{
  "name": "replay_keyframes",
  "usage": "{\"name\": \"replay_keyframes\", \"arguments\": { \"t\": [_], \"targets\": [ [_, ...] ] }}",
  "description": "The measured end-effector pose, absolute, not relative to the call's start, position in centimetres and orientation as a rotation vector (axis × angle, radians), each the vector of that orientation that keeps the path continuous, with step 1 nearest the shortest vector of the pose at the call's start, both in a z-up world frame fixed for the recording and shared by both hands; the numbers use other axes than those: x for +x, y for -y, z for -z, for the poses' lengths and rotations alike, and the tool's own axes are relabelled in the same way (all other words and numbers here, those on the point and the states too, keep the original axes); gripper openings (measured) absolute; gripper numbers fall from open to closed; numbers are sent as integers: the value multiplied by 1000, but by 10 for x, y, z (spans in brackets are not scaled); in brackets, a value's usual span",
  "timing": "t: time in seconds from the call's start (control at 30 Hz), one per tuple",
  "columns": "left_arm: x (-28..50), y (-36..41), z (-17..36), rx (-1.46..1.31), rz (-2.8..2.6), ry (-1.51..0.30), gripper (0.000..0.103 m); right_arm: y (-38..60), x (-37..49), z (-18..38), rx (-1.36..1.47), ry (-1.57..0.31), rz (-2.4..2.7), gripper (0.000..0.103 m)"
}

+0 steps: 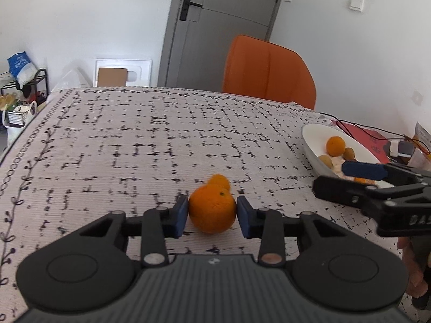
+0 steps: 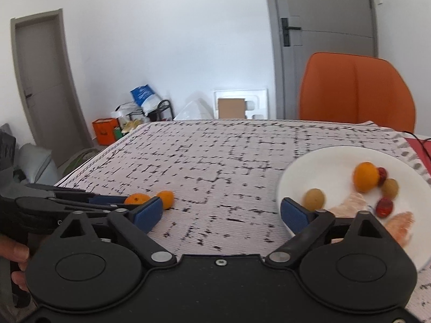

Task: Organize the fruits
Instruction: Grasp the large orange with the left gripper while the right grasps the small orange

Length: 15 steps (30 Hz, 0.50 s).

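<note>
An orange (image 1: 212,208) sits on the patterned tablecloth (image 1: 161,140), and my left gripper (image 1: 212,215) is shut on it, a blue pad touching each side. A smaller orange (image 1: 219,179) lies just behind it. From the right wrist view the same held orange (image 2: 137,198) and the small orange (image 2: 165,197) show at the left, with the left gripper (image 2: 122,200) seen side-on. My right gripper (image 2: 221,212) is open and holds nothing; its right finger overlaps the rim of the white plate (image 2: 309,172). In the left wrist view the right gripper (image 1: 330,176) hovers by the plate (image 1: 309,137).
The plate holds an orange (image 2: 365,176), red dates (image 2: 383,207), brownish round fruits (image 2: 313,199) and peeled citrus segments (image 2: 398,224). An orange chair (image 1: 269,70) stands behind the table. A red sheet with cables (image 1: 371,137) lies beyond the plate. The table edge curves away at left.
</note>
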<state>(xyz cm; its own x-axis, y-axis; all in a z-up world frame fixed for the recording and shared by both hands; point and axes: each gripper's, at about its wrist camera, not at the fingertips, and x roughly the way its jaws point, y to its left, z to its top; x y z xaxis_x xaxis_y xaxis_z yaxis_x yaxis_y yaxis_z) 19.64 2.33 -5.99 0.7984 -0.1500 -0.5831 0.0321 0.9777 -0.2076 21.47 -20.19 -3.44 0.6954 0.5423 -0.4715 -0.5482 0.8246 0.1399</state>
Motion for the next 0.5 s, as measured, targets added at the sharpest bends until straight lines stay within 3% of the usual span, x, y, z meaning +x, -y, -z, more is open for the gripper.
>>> {"name": "replay_keyframes", "arguments": {
  "t": [0.5],
  "targets": [
    [180, -62, 54, -215, -6, -613, 38, 147, 230, 40, -67, -579, -734, 68]
  ]
}}
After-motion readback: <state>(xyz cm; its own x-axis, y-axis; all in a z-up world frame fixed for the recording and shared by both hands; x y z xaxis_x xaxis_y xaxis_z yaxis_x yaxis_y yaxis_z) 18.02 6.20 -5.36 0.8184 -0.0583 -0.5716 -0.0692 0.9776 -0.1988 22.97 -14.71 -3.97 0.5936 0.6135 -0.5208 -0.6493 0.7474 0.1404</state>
